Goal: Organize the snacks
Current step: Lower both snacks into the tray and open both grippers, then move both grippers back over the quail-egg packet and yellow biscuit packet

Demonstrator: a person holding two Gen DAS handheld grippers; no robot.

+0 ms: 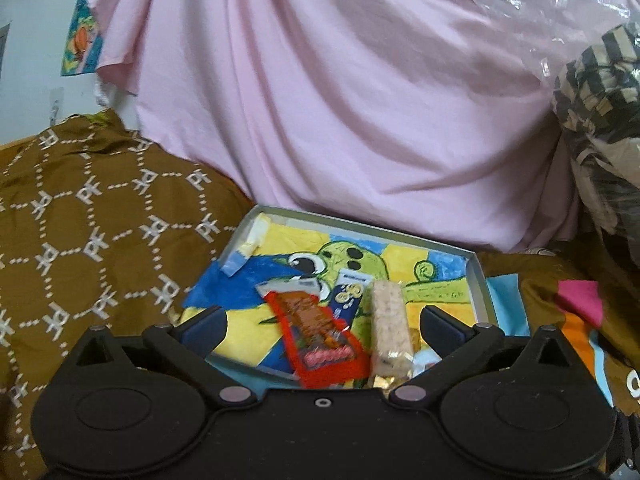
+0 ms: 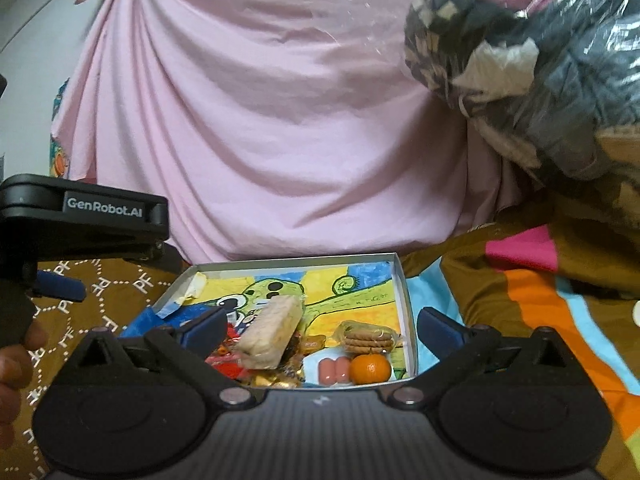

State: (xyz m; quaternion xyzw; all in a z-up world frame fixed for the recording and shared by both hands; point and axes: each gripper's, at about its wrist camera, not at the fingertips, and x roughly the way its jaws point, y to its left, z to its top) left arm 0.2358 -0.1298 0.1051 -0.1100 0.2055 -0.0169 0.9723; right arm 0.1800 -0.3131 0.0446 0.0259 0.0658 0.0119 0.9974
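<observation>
Both grippers, left gripper (image 1: 322, 318) and right gripper (image 2: 320, 322), spread wide and empty above a shallow box (image 2: 404, 284) of snacks

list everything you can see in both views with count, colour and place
tray: 1, grey rim, cartoon lining, centre on bedding
rice bar: 1, pale, tray middle
red wrapper bar: 1, red and brown, left of rice bar
blue packet: 1, navy, behind red bar
biscuits: 1 clear pack, tan, tray near right
sausages: 2, pink, near right corner
orange: 1, beside sausages
gold sweets: several, near edge
pink sheet: 1, behind
brown cover: 1, left
left tongs: open, empty
right tongs: open, empty
hand: 1, far left
</observation>
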